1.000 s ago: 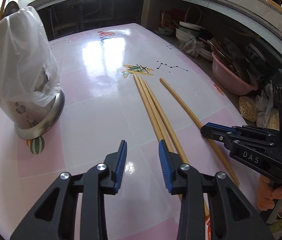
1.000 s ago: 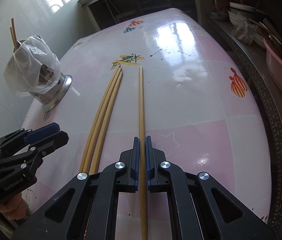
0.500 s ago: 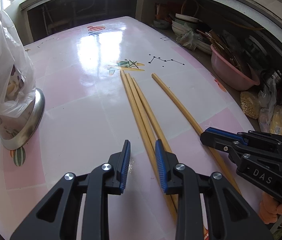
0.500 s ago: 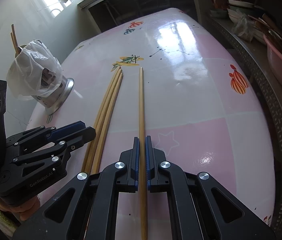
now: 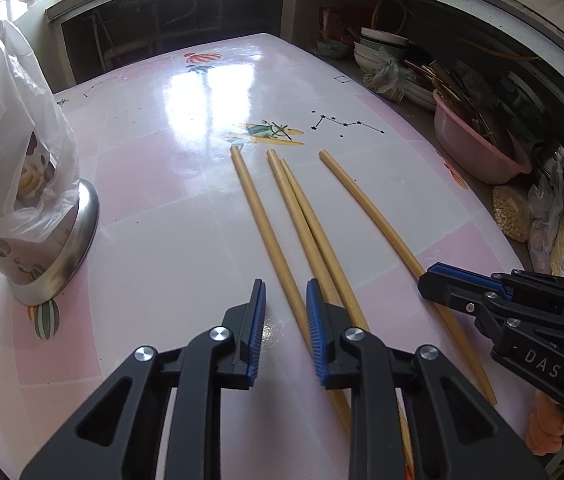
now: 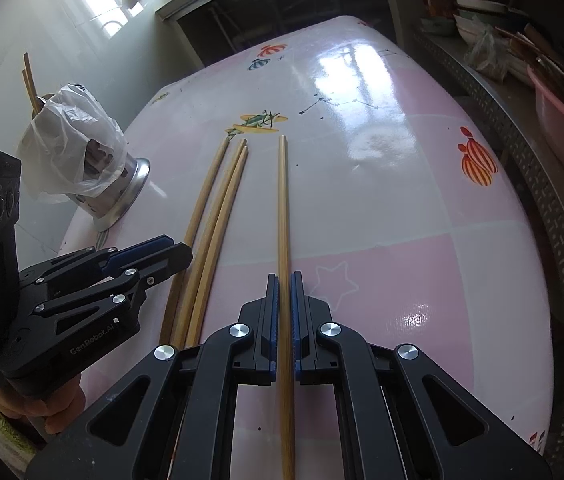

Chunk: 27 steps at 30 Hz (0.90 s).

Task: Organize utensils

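Several long wooden chopsticks lie on the pink table (image 5: 170,208). My left gripper (image 5: 285,300) is open and straddles the leftmost chopstick (image 5: 266,232), which now lies apart from a pair (image 5: 306,224) to its right. My right gripper (image 6: 284,292) is shut on the rightmost chopstick (image 6: 283,208), which still rests along the table; it shows in the left wrist view (image 5: 378,216) too. The utensil holder (image 5: 42,248), a steel-based cup wrapped in a white plastic bag, stands at the left with two chopsticks (image 6: 29,80) sticking out.
A pink basin (image 5: 478,152) with utensils, stacked bowls (image 5: 378,48) and food bags (image 5: 562,232) sit on a low shelf past the table's right edge. A dark cabinet opening (image 5: 162,36) is behind the table.
My left gripper moved right onto the chopsticks and the leftmost one shifted apart from the other two. My right gripper stayed shut on its chopstick.
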Available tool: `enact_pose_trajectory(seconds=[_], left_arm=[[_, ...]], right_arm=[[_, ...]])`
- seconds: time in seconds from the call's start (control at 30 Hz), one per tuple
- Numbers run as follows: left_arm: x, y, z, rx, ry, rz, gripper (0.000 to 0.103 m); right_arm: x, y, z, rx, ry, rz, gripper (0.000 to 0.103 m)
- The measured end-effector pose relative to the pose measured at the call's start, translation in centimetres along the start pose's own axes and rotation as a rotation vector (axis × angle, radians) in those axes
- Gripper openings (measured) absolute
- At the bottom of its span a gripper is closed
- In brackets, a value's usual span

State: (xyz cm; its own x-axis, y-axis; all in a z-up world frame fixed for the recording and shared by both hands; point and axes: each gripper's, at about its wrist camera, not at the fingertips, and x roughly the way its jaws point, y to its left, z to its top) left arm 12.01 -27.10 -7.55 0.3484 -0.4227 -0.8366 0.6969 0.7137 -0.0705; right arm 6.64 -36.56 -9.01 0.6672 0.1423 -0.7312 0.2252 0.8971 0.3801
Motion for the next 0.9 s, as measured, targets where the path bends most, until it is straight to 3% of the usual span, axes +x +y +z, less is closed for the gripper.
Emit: enact_pose_trajectory(seconds=[0.2,0.57,0.9], left_arm=[[0.0,0.6,-0.1,-0.027,0.001,0.041,0.007],[-3.0,3.8,-3.8,-0.104,0.072,0.110,0.006],[-6.5,6.3,-7.8,-0.205,0.167,0.055,0.006]], right_arm=[[0.0,0.0,0.0,0.000,0.001,0.002,0.004],[-0.8,0.0,-1.1,-0.006,0.064,0.023,0.004],[-1.9,0.8,-3.1,-0.028,0.125,0.037,0.004]])
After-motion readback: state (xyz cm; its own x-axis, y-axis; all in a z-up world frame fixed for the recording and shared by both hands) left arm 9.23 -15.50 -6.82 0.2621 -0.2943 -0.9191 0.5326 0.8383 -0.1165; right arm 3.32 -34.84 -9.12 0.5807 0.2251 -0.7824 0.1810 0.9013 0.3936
